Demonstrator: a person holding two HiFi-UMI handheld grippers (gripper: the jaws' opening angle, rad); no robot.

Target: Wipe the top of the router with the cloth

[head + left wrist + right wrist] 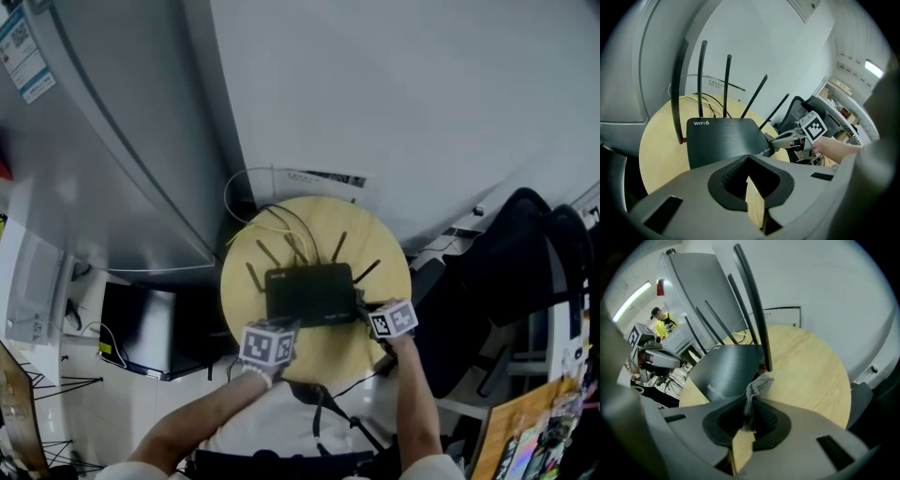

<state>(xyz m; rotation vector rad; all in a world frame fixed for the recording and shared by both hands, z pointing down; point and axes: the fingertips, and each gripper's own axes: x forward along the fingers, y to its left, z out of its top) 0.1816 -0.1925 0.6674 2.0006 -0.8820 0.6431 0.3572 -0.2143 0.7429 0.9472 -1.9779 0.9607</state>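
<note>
grippers, two, hand-held; we list them first.

item 1, left gripper (748,161): we find its jaws brought together at the tips with nothing between them. it hangs at the near edge of the router (724,140), the tips just over the dark top. whether they touch the top we cannot tell.

item 2, right gripper (751,404): we find its jaws closed on the cloth (754,387). it sits at the router's right near corner, well apart from the left gripper along the same near edge.

item 3, cloth: grey, small, bunched. one end is pinched in the right jaws; the free end stands out ahead of them and lies at the router's edge, just beside the foot of an antenna. we cannot tell whether it presses on the top.

item 4, router: black, flat, brushed top, marked "wifi6" at one rear corner. it lies near the middle of the table (375,244). we note several thin black antennas (701,79) rising from its far side and ends, some upright, some tilted outward.

item 5, table: round, pale wood.

item 6, cables (272,228): yellow, running from the router's back across the table toward the white wall (394,94).

item 7, cabinet (103,159): grey, tall, just beside the table on our left.
</note>
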